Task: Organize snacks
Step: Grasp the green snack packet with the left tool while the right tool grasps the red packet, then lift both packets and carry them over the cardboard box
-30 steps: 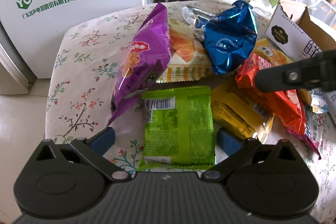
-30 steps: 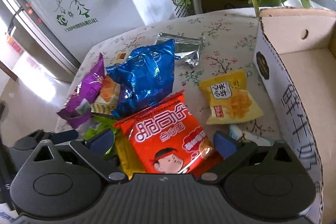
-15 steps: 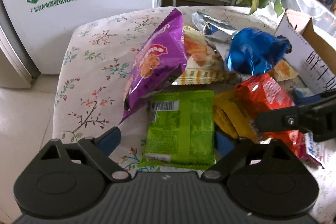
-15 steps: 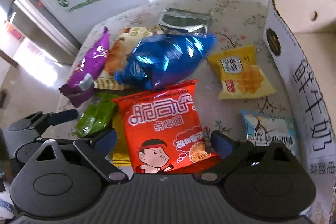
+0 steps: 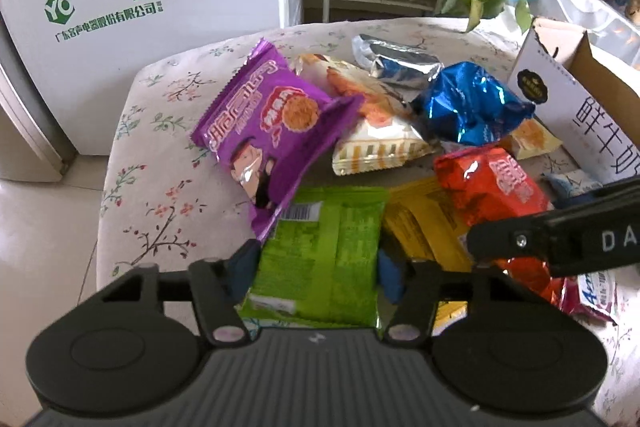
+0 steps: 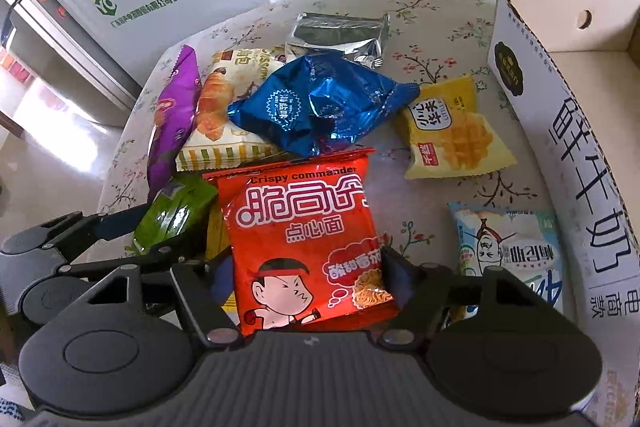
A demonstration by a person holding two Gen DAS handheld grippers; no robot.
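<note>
On the table, L claw [image 5: 316, 267] pinches green pkt [image 5: 320, 251]; only R view shows R claw [image 6: 310, 279] gripping red pkt [image 6: 304, 239].

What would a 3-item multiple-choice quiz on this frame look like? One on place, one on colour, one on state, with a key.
1. Where is the cardboard box relative to the snack pile?
A. on the right side of the table
B. on the floor by the fridge
C. under the purple packet

2. What colour is the packet between the left gripper's jaws?
A. blue
B. green
C. silver

3. What is the state of the right gripper?
A. wide open over bare cloth
B. inside the box
C. closed on the red noodle packet

Key: A, the box stands along the right edge in the right wrist view; B, the green packet sits between both blue pads in the left wrist view; C, both pads press the red packet's sides.
</note>
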